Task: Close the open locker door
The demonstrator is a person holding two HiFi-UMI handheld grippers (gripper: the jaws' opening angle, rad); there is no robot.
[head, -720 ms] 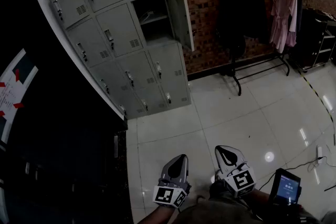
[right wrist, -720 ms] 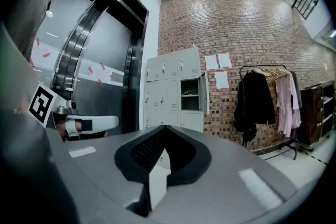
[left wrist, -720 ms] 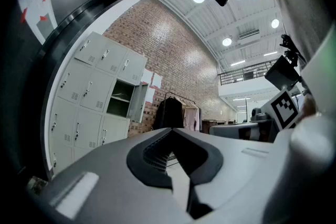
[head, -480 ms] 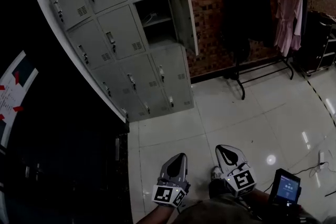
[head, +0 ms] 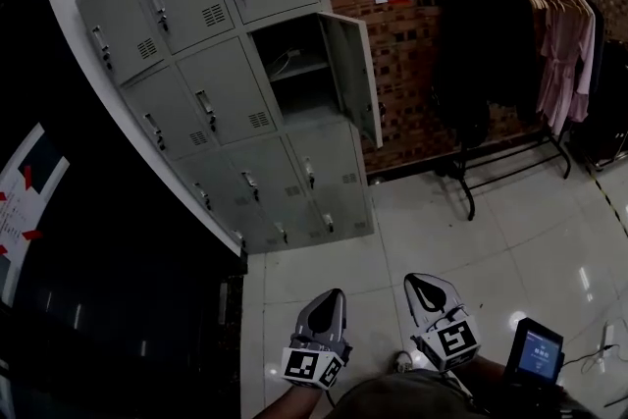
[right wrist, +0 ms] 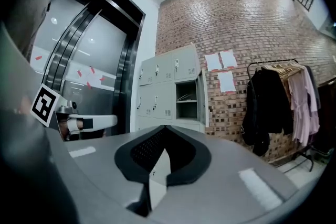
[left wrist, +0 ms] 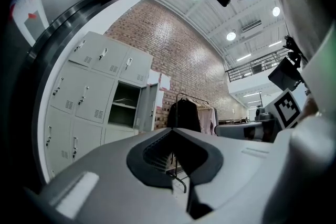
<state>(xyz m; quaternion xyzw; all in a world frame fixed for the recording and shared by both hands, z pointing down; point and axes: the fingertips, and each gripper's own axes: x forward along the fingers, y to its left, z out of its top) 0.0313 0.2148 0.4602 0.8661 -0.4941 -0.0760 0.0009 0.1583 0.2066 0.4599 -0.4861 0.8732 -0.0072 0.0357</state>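
Now both claws are closed and empty: the left gripper (head: 332,301) and the right gripper (head: 424,285) are held low, side by side and close to the body, probably because nothing is in reach yet. The door (head: 355,74) stands open at the right of its compartment (head: 292,64) in the locker (head: 186,83), well apart from both grippers. So I think an approach across the floor (head: 471,240) comes first.
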